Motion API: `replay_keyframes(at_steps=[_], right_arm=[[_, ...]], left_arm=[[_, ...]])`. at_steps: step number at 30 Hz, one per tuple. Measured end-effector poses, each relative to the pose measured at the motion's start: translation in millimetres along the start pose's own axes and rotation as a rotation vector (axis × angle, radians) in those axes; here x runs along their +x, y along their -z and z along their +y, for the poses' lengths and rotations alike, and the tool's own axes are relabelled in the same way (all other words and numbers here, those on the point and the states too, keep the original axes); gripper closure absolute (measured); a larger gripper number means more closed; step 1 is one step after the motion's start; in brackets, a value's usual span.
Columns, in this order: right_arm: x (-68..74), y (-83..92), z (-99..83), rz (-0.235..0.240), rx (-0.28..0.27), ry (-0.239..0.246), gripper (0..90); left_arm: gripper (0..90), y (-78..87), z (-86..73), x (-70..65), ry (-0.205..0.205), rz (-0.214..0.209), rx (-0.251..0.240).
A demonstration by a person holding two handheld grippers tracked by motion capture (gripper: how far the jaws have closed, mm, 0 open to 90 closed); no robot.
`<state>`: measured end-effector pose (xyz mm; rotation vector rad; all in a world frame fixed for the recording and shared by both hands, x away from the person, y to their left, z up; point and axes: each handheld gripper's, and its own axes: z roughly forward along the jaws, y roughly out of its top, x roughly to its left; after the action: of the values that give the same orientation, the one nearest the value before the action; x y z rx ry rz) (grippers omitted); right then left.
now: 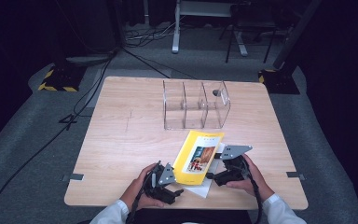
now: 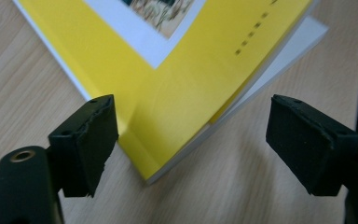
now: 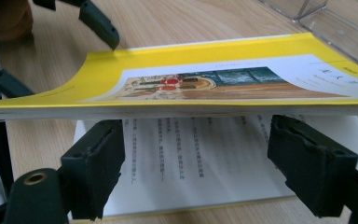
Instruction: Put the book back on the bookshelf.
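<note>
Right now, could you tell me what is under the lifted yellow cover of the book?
Under the yellow cover, raised on the side facing the right gripper, lies a white page printed with lines of text. Its far part, toward the spine, is covered by the book's own block of pages.

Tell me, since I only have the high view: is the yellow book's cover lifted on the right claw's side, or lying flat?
Observer: Lifted. In the right gripper view the yellow book has its cover and a block of pages raised, with a printed page lying flat beneath.
Operator: Is the right claw gripping that block?
Observer: No. The right claw is open, its jaws below the raised edge and over the printed page.
Operator: And the left claw?
Observer: The left claw is open too, with the book's corner between its jaws, resting on the table.
</note>
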<state>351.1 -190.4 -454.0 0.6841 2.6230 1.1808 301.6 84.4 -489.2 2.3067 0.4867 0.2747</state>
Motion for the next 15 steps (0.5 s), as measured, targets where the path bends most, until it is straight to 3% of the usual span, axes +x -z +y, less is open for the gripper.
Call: replay_keyframes(at_steps=[3,6,9,13,15], right_arm=[[0.9,0.7,3.7,0.000,-0.020,-0.007,19.3],[2.5,2.1,7.5,0.003,-0.043,-0.022,19.4],[3.9,1.8,11.3,-0.010,-0.058,-0.024,19.5],[6.9,-0.8,16.4,-0.025,-0.066,-0.030,19.4],[9.2,-1.9,19.2,-0.035,-0.069,-0.018,19.5]], left_arm=[[19.2,-4.0,8.4,-9.0,-0.029,-0.015,-0.014],[19.2,-10.0,15.0,-16.2,-0.055,-0.005,-0.011],[19.6,-12.6,18.9,-19.7,-0.044,0.000,-0.024],[23.6,-17.2,28.4,-32.0,-0.055,0.074,-0.026],[30.9,-17.7,30.1,-34.4,-0.050,0.113,-0.029]])
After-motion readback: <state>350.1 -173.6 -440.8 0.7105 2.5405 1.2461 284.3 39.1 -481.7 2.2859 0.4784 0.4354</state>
